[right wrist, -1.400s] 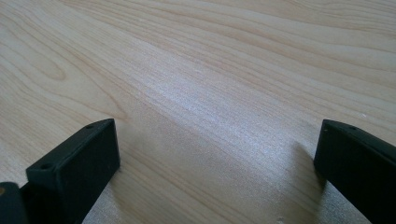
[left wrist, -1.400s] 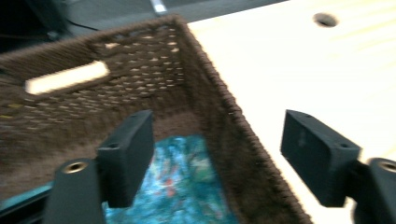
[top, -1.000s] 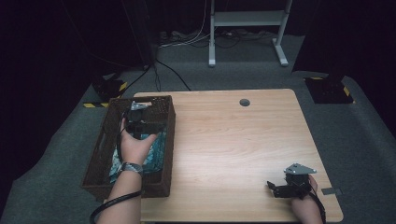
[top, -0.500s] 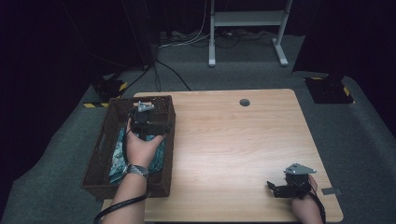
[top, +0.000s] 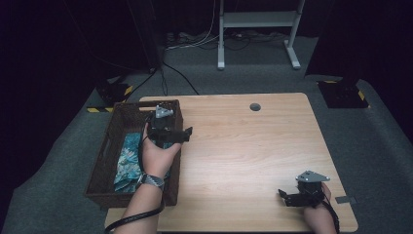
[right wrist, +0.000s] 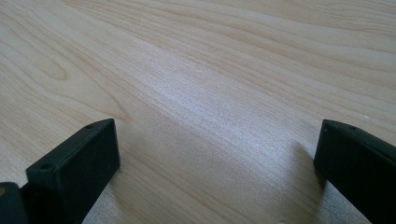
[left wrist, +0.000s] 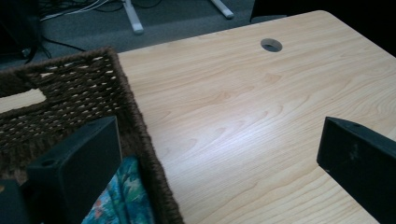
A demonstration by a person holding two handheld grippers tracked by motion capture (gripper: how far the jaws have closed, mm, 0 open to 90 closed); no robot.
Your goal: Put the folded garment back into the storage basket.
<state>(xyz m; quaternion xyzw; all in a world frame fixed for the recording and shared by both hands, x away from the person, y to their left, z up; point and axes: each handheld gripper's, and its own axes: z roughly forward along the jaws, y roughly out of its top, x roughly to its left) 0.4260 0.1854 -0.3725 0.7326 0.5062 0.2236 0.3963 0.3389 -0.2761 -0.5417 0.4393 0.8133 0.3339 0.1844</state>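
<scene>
Nearest the person, the right gripper (top: 292,197) rested low at the near right corner of the wooden table (top: 253,156), its jaws spread wide with bare wood between them; the right gripper view showed both black jaws set down on or just above the grain, holding nothing. Farther in, on the left, the left hand (top: 158,153) reached over the right wall of the brown woven basket (top: 104,161), carrying the left gripper (top: 178,134) above the basket's rim. Its jaws were also spread apart and empty: in the left gripper view one jaw stood over the basket's inside and the other over the open tabletop, with the wicker wall between them. A teal patterned cloth (top: 127,158) lay crumpled in the bottom of the basket, just beneath and beside the hand. Beyond, near the table's far edge, sat a small round hole (top: 254,107)
</scene>
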